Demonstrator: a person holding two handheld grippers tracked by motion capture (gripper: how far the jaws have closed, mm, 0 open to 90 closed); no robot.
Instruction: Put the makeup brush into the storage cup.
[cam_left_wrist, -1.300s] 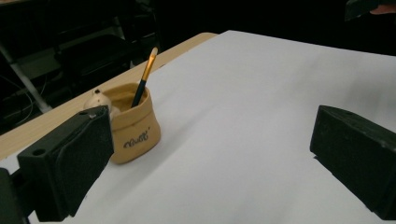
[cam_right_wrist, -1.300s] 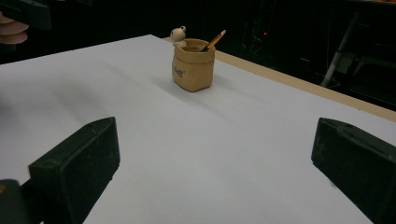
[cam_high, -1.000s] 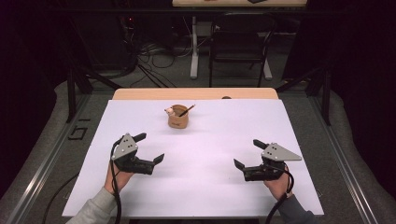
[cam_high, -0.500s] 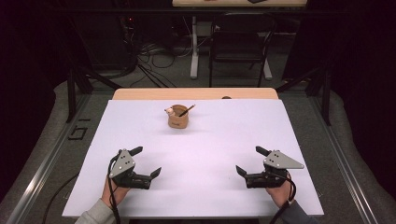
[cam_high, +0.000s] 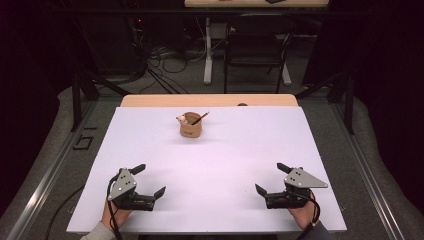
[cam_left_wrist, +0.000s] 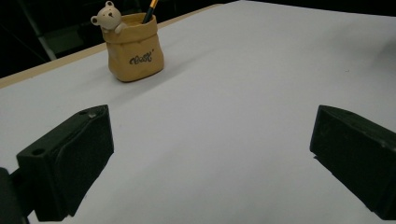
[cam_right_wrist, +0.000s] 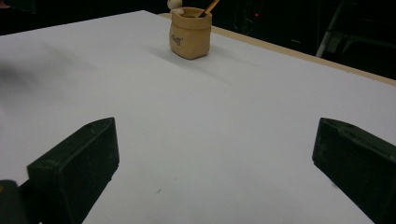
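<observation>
A tan sack-shaped pen holder (cam_high: 190, 128) with a small bear figure on its rim and a pencil inside stands upright at the back middle of the white table (cam_high: 220, 155). My left gripper (cam_high: 150, 180) rests low near the front left edge, open, with nothing between its jaws. My right gripper (cam_high: 270, 178) sits near the front right edge, also open and empty. The pen holder (cam_left_wrist: 134, 49) lies far ahead and to the left in the left gripper view, beyond my left gripper (cam_left_wrist: 210, 126). It appears far ahead as the pen holder (cam_right_wrist: 190, 32) past my right gripper (cam_right_wrist: 217, 130).
A wooden strip (cam_high: 210, 100) borders the table's far edge. Beyond it stand a chair (cam_high: 255, 55), a white post (cam_high: 207, 50) and cables on the floor. Metal rails (cam_high: 55, 165) run along both sides of the table.
Both grippers have drawn back toward the table's near edge and stayed open. The pen holder has not moved.
</observation>
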